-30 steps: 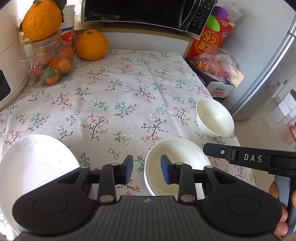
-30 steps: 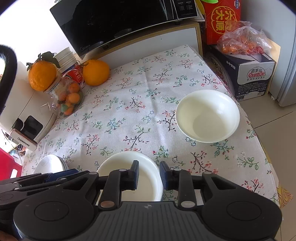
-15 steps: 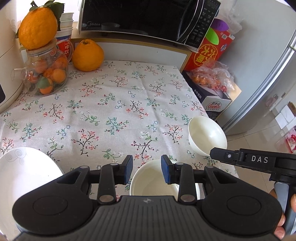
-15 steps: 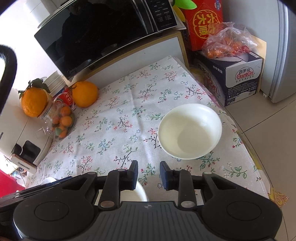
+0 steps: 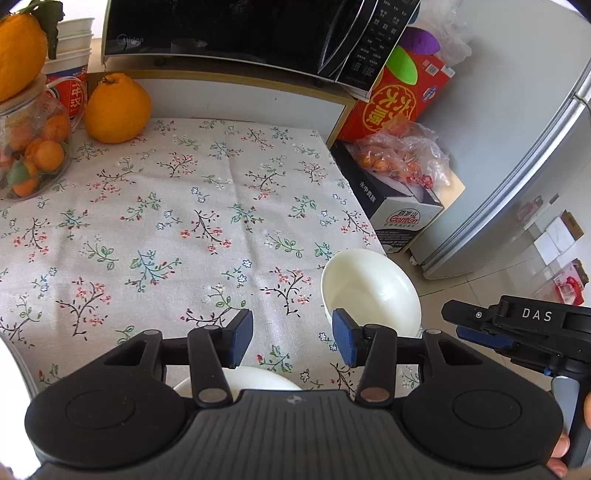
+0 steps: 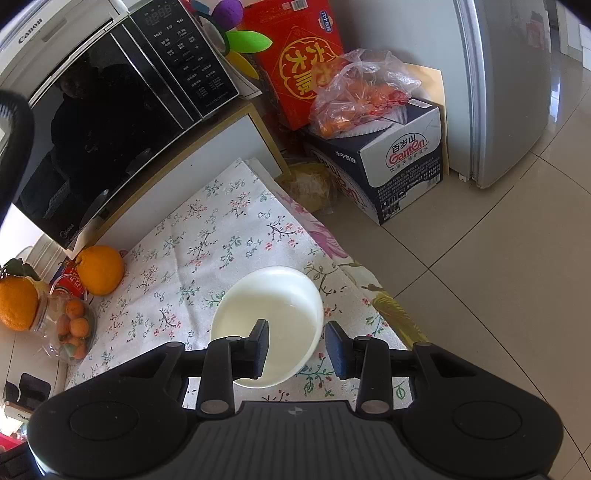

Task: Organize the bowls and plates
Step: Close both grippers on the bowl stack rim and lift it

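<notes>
Left wrist view: the left gripper (image 5: 292, 341) hangs over the near edge of the floral tabletop (image 5: 177, 221), jaws apart with nothing between them but cloth. A white bowl (image 5: 371, 291) sits near the tabletop's right edge, just ahead of the right blue pad (image 5: 341, 341). A second white dish (image 5: 258, 376) peeks out under the gripper body, mostly hidden. A sliver of a white plate (image 5: 9, 369) shows at the far left edge. The right gripper (image 5: 517, 325) comes in from the right, marked DAS, well off the bowl's right side. At the back there's an orange (image 5: 117, 109), a jar (image 5: 31, 147) of small citrus and a black microwave (image 5: 240, 33).

Right wrist view: the right gripper (image 6: 297, 347) is low over the bowl (image 6: 267, 325), jaws apart. The left pad (image 6: 258, 349) sits over the bowl's inside, the right pad (image 6: 338, 350) outside its rim, so the near-right wall lies between them. Whether either pad touches it, I cannot tell. The bowl rests upright on the tabletop (image 6: 221, 240) close to the corner. Beyond the edge, on the floor (image 6: 480, 277), stands a water carton (image 6: 402, 162) with a bag (image 6: 358, 99) of fruit on top.
</notes>
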A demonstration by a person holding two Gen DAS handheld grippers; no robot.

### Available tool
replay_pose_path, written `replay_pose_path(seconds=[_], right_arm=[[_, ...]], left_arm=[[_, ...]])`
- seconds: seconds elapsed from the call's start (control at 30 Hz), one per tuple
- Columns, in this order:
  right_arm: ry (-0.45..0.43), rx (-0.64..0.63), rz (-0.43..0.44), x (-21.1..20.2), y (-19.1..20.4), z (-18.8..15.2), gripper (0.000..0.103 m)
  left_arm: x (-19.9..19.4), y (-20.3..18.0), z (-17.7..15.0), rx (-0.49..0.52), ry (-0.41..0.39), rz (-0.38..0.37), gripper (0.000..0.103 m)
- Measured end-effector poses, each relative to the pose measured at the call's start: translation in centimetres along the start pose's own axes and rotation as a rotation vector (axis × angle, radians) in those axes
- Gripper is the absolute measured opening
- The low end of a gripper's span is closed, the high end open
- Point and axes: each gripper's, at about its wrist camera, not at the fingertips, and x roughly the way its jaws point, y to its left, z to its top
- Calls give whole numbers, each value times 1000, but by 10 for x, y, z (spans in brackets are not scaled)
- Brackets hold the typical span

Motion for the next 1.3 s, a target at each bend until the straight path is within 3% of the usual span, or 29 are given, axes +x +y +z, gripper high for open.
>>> replay_pose_path(seconds=[0.13,0.3,0.5,0.7,0.9,0.93,0.97,1.0,1.13,1.3], right_arm=[[1,1,-19,8,-7,6,34],[36,-9,-41,25,-7,10,40],[68,-44,-57,41,1,11,44],[86,-41,-102,54,-1,12,44],[105,-27,-118,64,-4,10,43],[116,-22,-112,67,-4,10,42],[128,-17,-103,70,-3,9,33],[142,-15,-91,72,-2,7,16],[94,-49,-87,62,7,6,7],[71,-43,-38,49,9,8,7]], left_arm=[[15,-8,5,10,9,1,45],[33,-18,8,12,32,1,55],[57,-25,11,-1,71,19,55],[70,-30,11,8,92,25,49],[75,-31,14,11,91,8,34],[76,-32,13,16,93,4,31],[76,-32,12,20,97,-1,20],[76,-32,11,24,100,-5,14],[66,-32,14,30,62,10,9],[51,-28,18,19,40,-13,8]])
